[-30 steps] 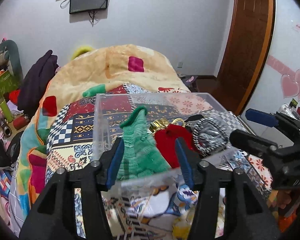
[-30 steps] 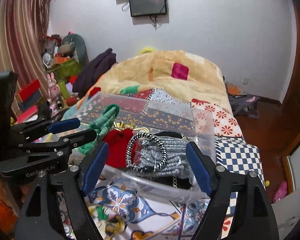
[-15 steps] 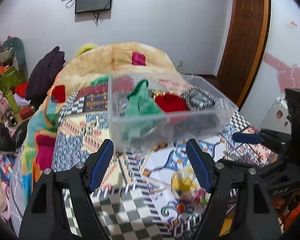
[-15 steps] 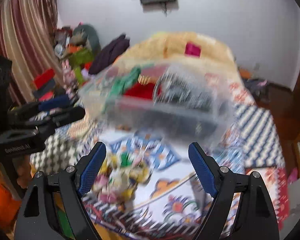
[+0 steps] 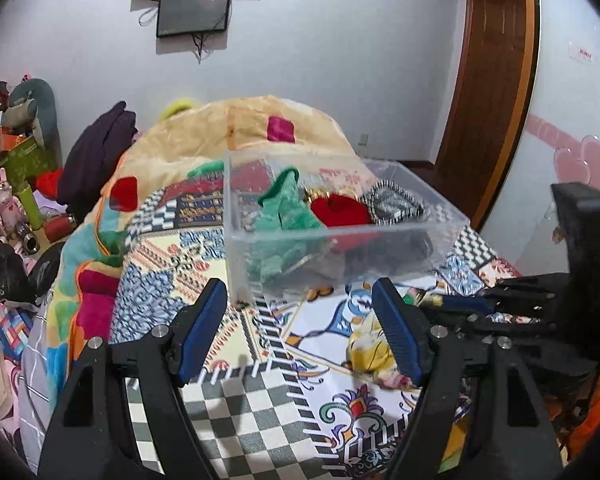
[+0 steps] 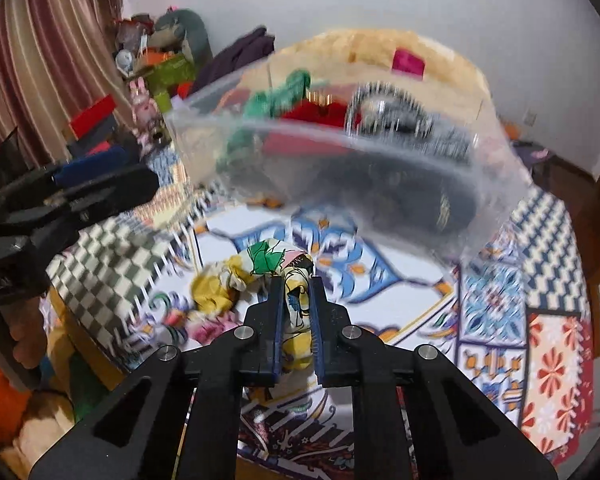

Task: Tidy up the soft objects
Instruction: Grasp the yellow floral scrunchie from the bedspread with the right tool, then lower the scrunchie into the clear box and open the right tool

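My right gripper [image 6: 294, 280] is squeezing a yellow flowered cloth [image 6: 256, 276] that lies crumpled on the patterned bedspread [image 6: 496, 300], just in front of the clear plastic box [image 5: 340, 236]. My left gripper [image 5: 300, 316] is spread wide and holds nothing. Inside the box I see a green knit thing [image 5: 286, 216], a red one [image 5: 340, 210] and a black-and-white striped one [image 5: 392, 204].

My left gripper [image 5: 300, 330] stands wide open over bare patterned bedspread [image 5: 260, 392] — free room straight ahead up to the clear plastic bin [image 5: 340, 236], whose near wall blocks the way. To my right, the right gripper [image 6: 294, 300] crowds in, clamped on the yellow printed cloth [image 6: 256, 276] — the bin rises just beyond it.
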A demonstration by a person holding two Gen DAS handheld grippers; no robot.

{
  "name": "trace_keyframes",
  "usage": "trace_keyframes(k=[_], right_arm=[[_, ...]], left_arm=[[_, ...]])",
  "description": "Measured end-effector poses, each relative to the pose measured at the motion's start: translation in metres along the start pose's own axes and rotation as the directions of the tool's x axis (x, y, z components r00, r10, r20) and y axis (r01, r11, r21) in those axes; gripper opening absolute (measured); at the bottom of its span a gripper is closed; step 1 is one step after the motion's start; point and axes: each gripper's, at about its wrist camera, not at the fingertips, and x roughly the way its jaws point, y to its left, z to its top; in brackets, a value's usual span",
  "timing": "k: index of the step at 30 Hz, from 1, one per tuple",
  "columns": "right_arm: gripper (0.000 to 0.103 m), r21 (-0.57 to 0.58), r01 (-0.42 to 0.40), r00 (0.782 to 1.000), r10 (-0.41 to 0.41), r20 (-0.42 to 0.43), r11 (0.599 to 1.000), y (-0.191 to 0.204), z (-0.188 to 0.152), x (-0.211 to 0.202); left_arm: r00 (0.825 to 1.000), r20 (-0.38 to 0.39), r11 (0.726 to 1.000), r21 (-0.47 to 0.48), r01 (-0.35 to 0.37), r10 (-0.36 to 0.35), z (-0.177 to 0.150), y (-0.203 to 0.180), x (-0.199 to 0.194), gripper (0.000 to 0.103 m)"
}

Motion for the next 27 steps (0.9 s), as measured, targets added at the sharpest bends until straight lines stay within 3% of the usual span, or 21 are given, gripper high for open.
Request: trace_keyframes(k=[6,11,15,20,21,24,25,27], right_arm=[[0.010,0.012,0.040,0.988,-0.041,0.151,0.999,-0.001,0.029,-0.031],[0.010,0.063,0.071,0.971,-0.083,0.223,0.996,-0.015,0.057,-0.038],[0.010,0.090,0.105,0.967,-0.122,0.224,0.990,-0.022,0.075,-0.025],[0.012,0.092,0.124,0.979,-0.137,0.154,0.988,-0.031,0.076,-0.001],[0.014,0.089,0.146,0.979,-0.157,0.131,0.985,-0.031,0.074,0.006],[0.031,0.073,0.169,0.979,-0.176,0.100,0.983,-0.033,0.069,0.011],[0.041,0.071,0.169,0.979,-0.175,0.104,0.983,-0.034,0.068,0.008],[0.050,0.076,0.167,0.975,-0.176,0.136,0.983,-0.034,0.067,-0.004]], left_arm=[[0.998,0.056,1.000,-0.018,-0.001,0.002,0.013,0.002,-0.005,0.075],[0.997,0.076,1.000,-0.026,-0.004,0.006,0.021,0.002,-0.004,0.075],[0.996,0.084,1.000,-0.025,-0.012,0.014,0.024,0.002,-0.003,0.075],[0.997,0.079,1.000,-0.028,-0.011,0.013,0.022,0.003,-0.001,0.075],[0.997,0.080,1.000,-0.027,-0.011,0.013,0.023,0.003,0.000,0.075],[0.996,0.087,1.000,-0.026,-0.010,0.012,0.024,0.002,-0.003,0.075],[0.996,0.091,1.000,-0.026,-0.009,0.011,0.024,0.002,-0.003,0.075],[0.995,0.100,1.000,-0.027,-0.006,0.009,0.027,0.001,-0.006,0.075]])
